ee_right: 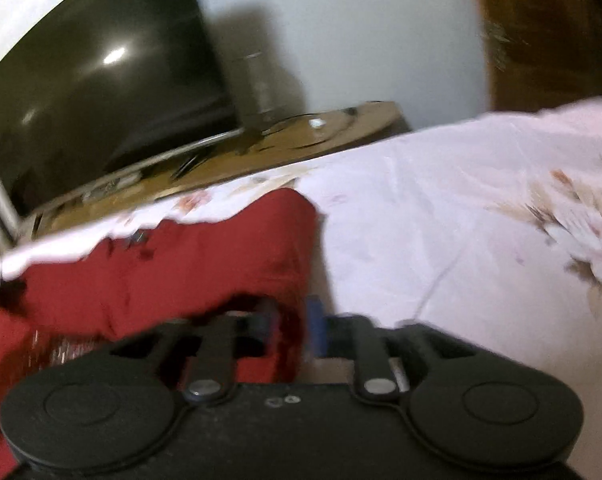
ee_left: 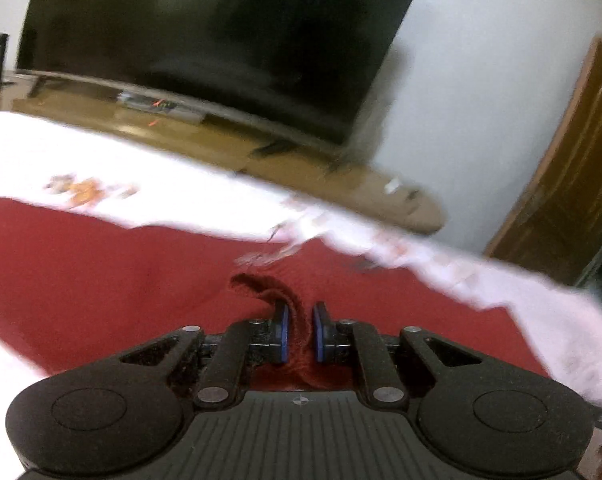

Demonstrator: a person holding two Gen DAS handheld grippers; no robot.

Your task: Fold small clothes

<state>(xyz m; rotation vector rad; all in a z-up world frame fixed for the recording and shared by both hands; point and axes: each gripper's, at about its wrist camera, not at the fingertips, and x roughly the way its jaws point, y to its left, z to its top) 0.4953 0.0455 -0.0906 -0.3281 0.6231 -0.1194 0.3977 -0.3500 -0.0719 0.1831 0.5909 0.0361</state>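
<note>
**Operator:** I have the red garment (ee_left: 101,264) lying on the bed sheet (ee_left: 81,152), which is white with a floral print. My left tongs (ee_left: 300,322) are clamped on a bunched ridge of its edge; the cloth stands up between the 2 blue pads.

**Partner:** And the right side?

**Operator:** The right tongs (ee_right: 293,322) sit at the garment's (ee_right: 189,256) right border, with red cloth between the jaws. That view is blurred, so I cannot tell whether the pads are pressing or only standing around the fabric.

**Partner:** What matters most for this step, then?

**Operator:** I think I need 2 firm holds before I carry the edge over. I would confirm the right grip first, since a one-sided pull would likely skew the fold.

**Partner:** Any snag risk?

**Operator:** The sheet below is loose and wrinkled. If the lower pad catches it, the sheet would probably come up with the garment, so I would pinch only the red layer.

**Partner:** How should the lift go?

**Operator:** Both hands level, the edge taut between them, moving together, so the crease lands straight. The fabric looks soft and thick, and I expect it to sag in the middle.

**Partner:** Anything nearby to avoid?

**Operator:** The television (ee_left: 221,40) and its wooden stand (ee_left: 221,148) are beyond the bed, well apart from the work.
</note>
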